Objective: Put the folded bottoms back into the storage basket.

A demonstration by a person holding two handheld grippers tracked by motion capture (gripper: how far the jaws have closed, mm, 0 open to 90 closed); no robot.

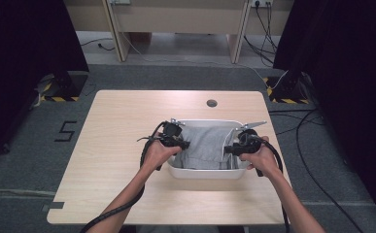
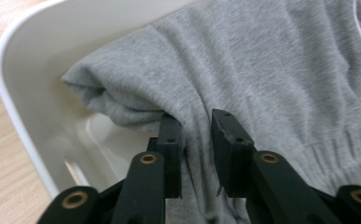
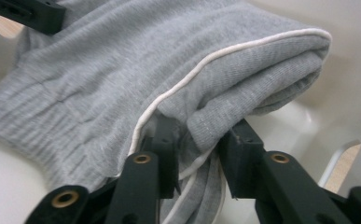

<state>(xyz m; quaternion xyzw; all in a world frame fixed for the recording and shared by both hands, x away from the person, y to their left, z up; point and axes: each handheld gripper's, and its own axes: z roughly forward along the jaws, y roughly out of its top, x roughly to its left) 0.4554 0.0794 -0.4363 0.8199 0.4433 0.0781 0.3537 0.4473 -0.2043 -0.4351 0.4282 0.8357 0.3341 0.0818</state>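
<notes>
A folded grey sweat garment (image 1: 205,143) lies in a white plastic bin (image 1: 205,174) on the wooden table. My left gripper (image 1: 183,144) reaches in from the bin's left side. In the left gripper view its jaws (image 2: 197,126) straddle a fold of the grey cloth (image 2: 262,60) near the bin's wall (image 2: 24,84), with slack around the pads. My right gripper (image 1: 227,149) reaches in from the right. Its jaws (image 3: 201,130) stand around the thick folded edge (image 3: 122,60) with its white cord (image 3: 243,46), not pinching it.
The light wooden table (image 1: 117,160) has free room left of and in front of the bin. A round cable hole (image 1: 212,103) sits near its far edge. Black curtains flank both sides. Cables (image 1: 312,145) trail over the floor at the right.
</notes>
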